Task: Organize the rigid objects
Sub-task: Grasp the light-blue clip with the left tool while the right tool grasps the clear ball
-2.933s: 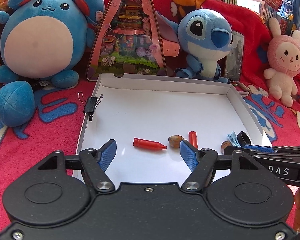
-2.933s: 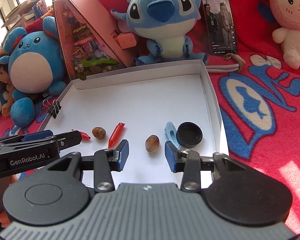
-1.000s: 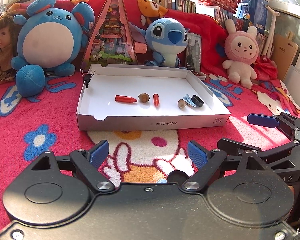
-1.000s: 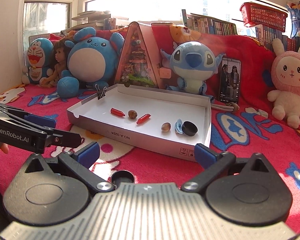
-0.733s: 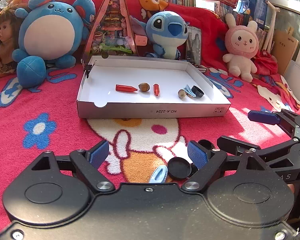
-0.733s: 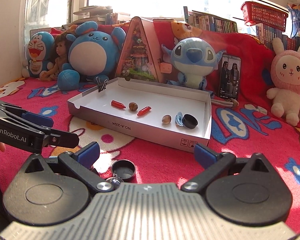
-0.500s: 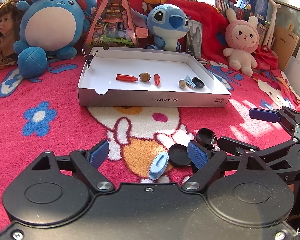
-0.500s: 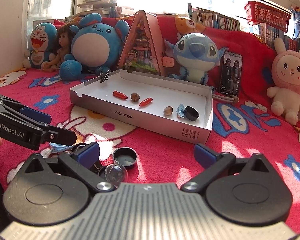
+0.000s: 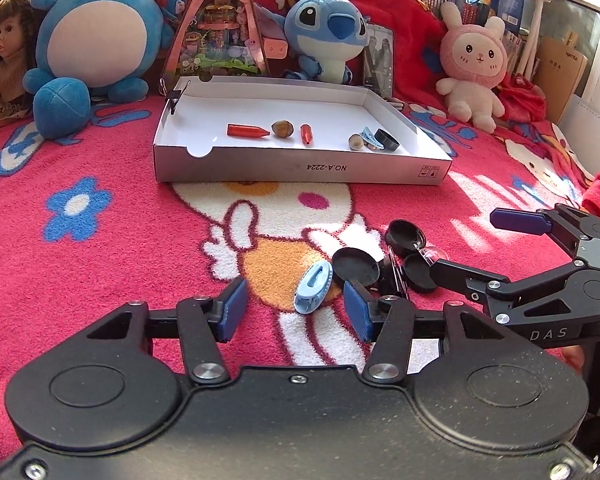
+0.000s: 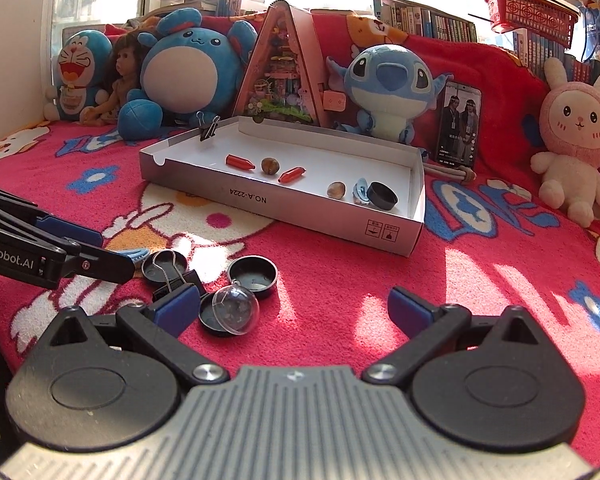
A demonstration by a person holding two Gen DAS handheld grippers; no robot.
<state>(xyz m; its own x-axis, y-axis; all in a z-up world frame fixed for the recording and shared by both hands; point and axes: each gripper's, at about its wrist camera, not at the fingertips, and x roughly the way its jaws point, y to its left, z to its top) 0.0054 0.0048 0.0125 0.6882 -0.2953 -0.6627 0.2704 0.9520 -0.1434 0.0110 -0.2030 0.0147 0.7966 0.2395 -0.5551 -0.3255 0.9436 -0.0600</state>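
Across the red cartoon-print blanket (image 9: 100, 248) sunlight falls in bright patches, and books line the shelf under the window behind a row of plush toys: a round blue plush (image 10: 180, 76), a blue alien plush (image 10: 384, 88) and a pink bunny (image 10: 572, 136). A shallow white box (image 9: 300, 170) sits mid-blanket in front of them (a binder clip is clamped on its far left corner), holding two red crayons (image 9: 247, 131), two nuts, a blue clip and a black cap (image 9: 387, 139) in a loose row along its near half.

Well in front of the box, a small cluster lies on the blanket: a light blue clip (image 9: 314, 286), several black caps (image 10: 253, 276), a black binder clip (image 10: 176, 278) and a clear dome (image 10: 236, 310), all touching or just beside one another. The left tool (image 9: 290, 310) hovers low with its jaws moderately apart, the light blue clip lying between them. The right tool (image 10: 288, 310) is spread wide and holds nothing; its left finger sits against the binder clip. Bare blanket stretches to the right of the cluster and between it and the box's front wall.
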